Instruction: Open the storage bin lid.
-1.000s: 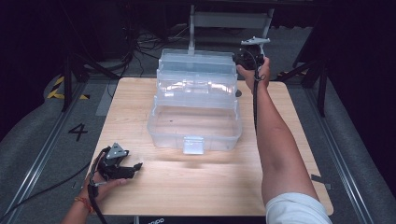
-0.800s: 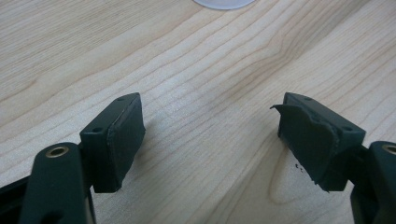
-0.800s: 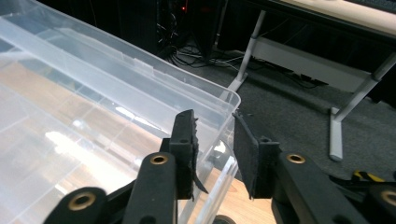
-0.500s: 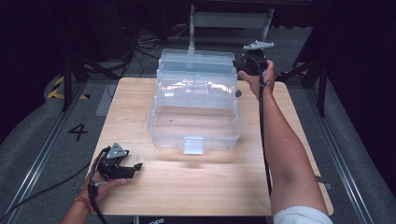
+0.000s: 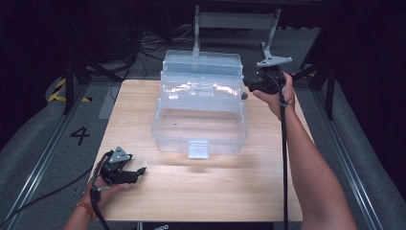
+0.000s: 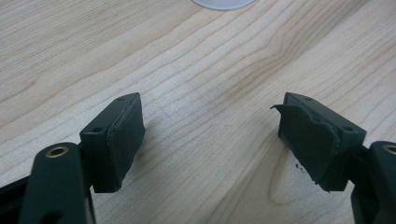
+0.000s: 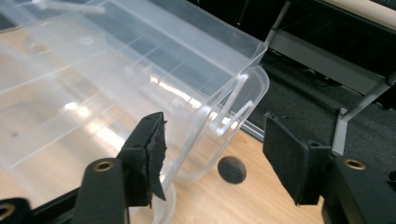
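Clear plastic box [image 5: 198,112] stands open on the tabletop [image 5: 268,191]; right tongs [image 5: 249,87], just opening, gape beside its corner; left tongs [image 5: 139,172] gape empty.

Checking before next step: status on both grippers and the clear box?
Left gripper open, on the table, holding nothing. Right gripper just opened, beside the clear box far right corner, pads off it. Small black disc by that corner.

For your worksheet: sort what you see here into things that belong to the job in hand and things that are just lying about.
Job in hand:
- clear plastic box, lid tiers swung open
- right gripper beside its far right corner, jaws just opening, nothing between them

Lying about:
- left gripper, open, resting on the table
- small black disc on the table
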Demonstrator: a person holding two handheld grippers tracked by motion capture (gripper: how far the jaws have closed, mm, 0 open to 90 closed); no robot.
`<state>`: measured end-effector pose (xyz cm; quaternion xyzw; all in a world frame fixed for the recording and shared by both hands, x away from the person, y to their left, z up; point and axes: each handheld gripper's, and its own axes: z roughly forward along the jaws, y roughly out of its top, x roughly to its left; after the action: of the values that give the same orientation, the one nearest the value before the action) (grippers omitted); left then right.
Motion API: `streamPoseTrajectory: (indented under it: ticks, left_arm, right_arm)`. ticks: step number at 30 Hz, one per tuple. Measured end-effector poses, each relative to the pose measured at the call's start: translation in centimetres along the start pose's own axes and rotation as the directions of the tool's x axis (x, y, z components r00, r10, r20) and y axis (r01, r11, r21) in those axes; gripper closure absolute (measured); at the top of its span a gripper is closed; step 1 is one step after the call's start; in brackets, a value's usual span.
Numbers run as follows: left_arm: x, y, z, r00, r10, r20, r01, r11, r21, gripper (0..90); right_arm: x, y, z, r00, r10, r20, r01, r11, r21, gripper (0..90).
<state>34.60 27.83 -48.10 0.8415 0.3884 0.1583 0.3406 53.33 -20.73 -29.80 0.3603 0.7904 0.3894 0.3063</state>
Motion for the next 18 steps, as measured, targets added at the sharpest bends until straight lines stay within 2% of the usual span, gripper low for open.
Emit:
streamPoseTrajectory:
  ticks: [7,10,13,18]
  left_arm:
    - [0.0,0.0,0.0,1.0,-0.001,-0.003,0.001,1.0,0.0,22.7]
    - [0.0,0.0,0.0,1.0,0.001,-0.003,-0.001,1.0,0.0,22.7]
    - [0.0,0.0,0.0,1.0,0.0,-0.002,0.0,1.0,0.0,22.7]
    - [0.0,0.0,0.0,1.0,0.0,-0.003,0.0,1.0,0.0,22.7]
  right_arm:
    - [1.4,-1.0,-2.2,0.9992,-0.037,-0.017,0.037,0.999,-0.001,34.8]
    - [2.0,-1.5,-3.0,0.9981,-0.061,0.0,0.061,0.998,0.006,33.1]
    - [2.5,-2.0,-3.7,0.9966,-0.083,-0.006,0.083,0.997,0.007,32.8]
    - [2.7,-3.1,-4.9,0.9969,-0.076,-0.022,0.076,0.997,-0.006,32.1]
